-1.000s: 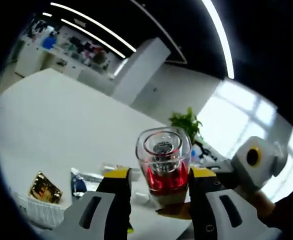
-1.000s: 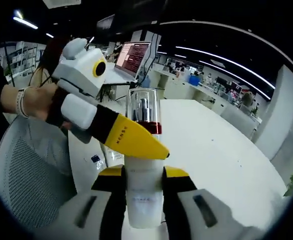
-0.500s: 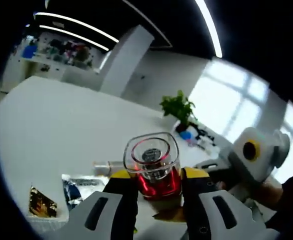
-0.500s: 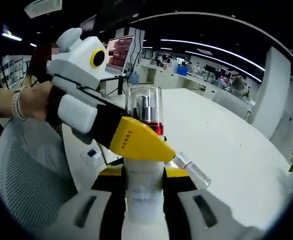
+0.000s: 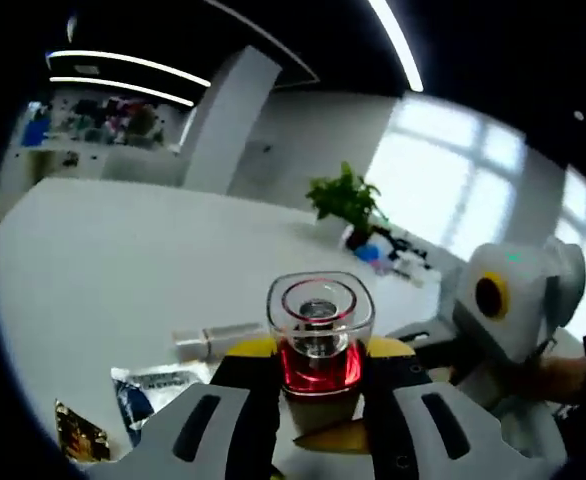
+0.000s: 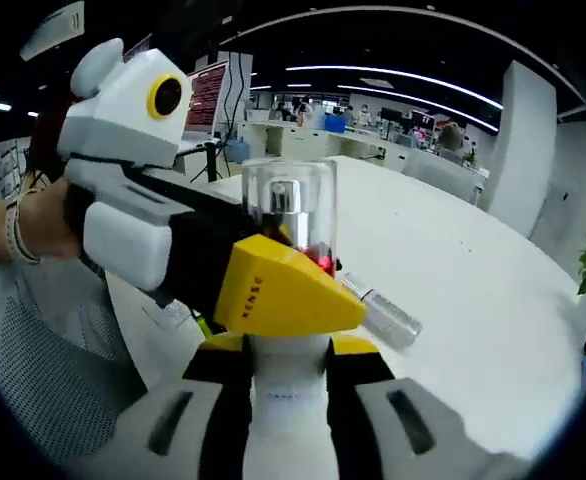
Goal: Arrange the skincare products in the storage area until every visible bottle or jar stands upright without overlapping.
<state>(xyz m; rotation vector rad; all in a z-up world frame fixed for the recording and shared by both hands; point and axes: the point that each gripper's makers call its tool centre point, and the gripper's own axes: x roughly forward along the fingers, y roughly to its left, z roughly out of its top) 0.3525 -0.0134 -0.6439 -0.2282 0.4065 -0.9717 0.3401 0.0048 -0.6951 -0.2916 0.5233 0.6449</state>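
A bottle with a white body (image 6: 288, 400), a red collar and a clear cap (image 5: 318, 312) is held in the air between both grippers. My right gripper (image 6: 288, 362) is shut on the white body. My left gripper (image 5: 318, 365) is shut on the red collar just under the cap, and in the right gripper view it (image 6: 308, 285) reaches in from the left, its yellow jaw across the bottle. A clear tube (image 6: 383, 315) lies flat on the white table (image 6: 473, 270), beyond the bottle; the left gripper view shows the tube (image 5: 218, 338) to the bottle's left.
A blue-and-white sachet (image 5: 153, 390) and a gold packet (image 5: 78, 432) lie on the table near the tube. A potted plant (image 5: 345, 200) stands at the far edge. A grey mesh chair (image 6: 33, 380) and a person's hand (image 6: 23, 215) are at the left.
Both views have swung toward the table while the bottle stays gripped by both. The clear tube has come into the right gripper view, and the left gripper looms closer there.
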